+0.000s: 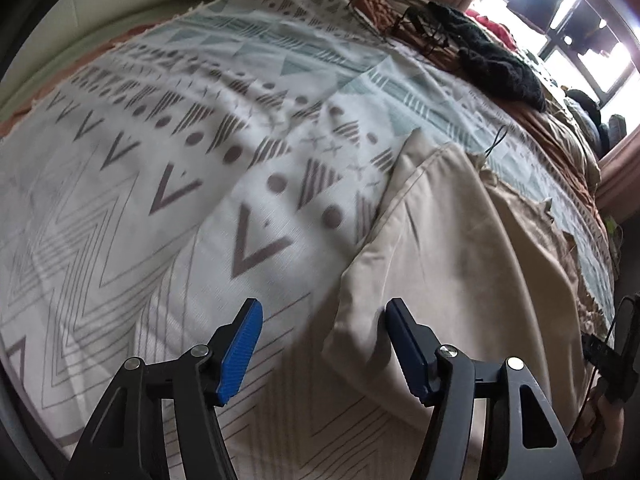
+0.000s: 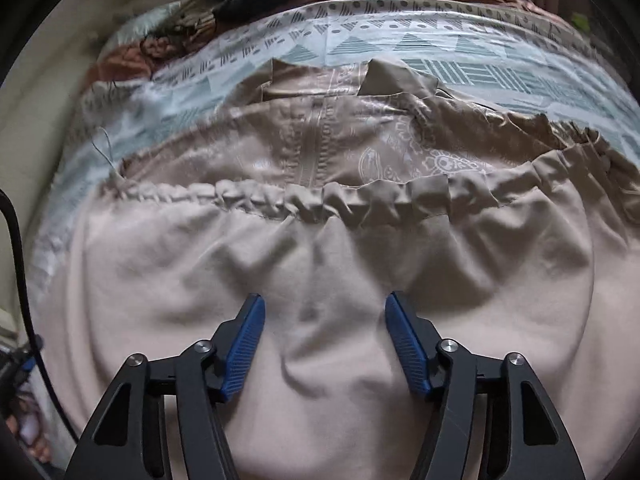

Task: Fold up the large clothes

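A large beige garment [image 2: 320, 264] lies spread on the patterned bed cover [image 1: 160, 184]. In the right wrist view its gathered seam [image 2: 328, 204] runs across the middle, with a zip and a printed lining beyond it. My right gripper [image 2: 325, 297] points down onto the plain beige cloth, open, its fingertips on wrinkled fabric. In the left wrist view the beige garment [image 1: 460, 248] reaches in from the right. My left gripper [image 1: 324, 303] is open over the garment's near left corner; its right finger [image 1: 404, 344] rests against the cloth and its left finger [image 1: 244, 344] is over the bed cover.
A dark knitted garment [image 1: 500, 68] and a rust-brown blanket [image 1: 372, 0] lie at the far side of the bed. A bright window [image 1: 560, 8] is behind them. The other gripper's black body [image 1: 624, 348] shows at the right edge. A black cable [image 2: 20, 264] hangs at the left.
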A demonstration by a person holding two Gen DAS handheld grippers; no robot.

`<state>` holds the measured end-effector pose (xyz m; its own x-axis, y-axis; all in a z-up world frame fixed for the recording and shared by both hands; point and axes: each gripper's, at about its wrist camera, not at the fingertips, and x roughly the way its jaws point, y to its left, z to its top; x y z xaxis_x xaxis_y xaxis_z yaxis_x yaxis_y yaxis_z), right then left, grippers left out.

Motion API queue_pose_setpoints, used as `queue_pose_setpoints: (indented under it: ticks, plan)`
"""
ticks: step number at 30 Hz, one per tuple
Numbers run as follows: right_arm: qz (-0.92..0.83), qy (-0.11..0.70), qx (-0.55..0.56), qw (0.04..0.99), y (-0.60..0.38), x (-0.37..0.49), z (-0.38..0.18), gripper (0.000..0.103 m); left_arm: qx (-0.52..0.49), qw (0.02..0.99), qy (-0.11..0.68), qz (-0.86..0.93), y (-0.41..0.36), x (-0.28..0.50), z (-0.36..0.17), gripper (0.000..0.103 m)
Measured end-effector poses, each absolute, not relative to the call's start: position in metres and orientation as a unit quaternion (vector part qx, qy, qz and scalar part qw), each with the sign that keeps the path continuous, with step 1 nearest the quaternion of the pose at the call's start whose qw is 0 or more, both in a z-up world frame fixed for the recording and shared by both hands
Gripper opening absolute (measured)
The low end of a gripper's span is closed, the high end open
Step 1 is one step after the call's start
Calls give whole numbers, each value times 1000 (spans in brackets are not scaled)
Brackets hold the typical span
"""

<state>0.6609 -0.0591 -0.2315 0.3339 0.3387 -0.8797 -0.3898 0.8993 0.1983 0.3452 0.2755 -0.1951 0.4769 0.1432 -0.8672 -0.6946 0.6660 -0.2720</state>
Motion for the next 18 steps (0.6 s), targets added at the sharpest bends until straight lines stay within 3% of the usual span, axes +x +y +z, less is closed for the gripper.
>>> queue_pose_setpoints:
  ticks: [1, 3, 6, 18]
  plan:
    - [224, 531, -20, 817, -60, 662, -232, 33, -315, 799, 440, 262, 275, 343, -196, 65]
    - [227, 533, -6, 815, -66, 665, -232, 8, -317, 797, 442, 261, 275, 339, -199, 65]
    - [232, 521, 7, 821, -71, 668, -227, 3, -316, 798, 444, 258, 276, 333, -202, 65]
    - [240, 455, 57, 856, -80, 692, -186, 2, -352, 800, 417, 252, 288, 315, -190, 65]
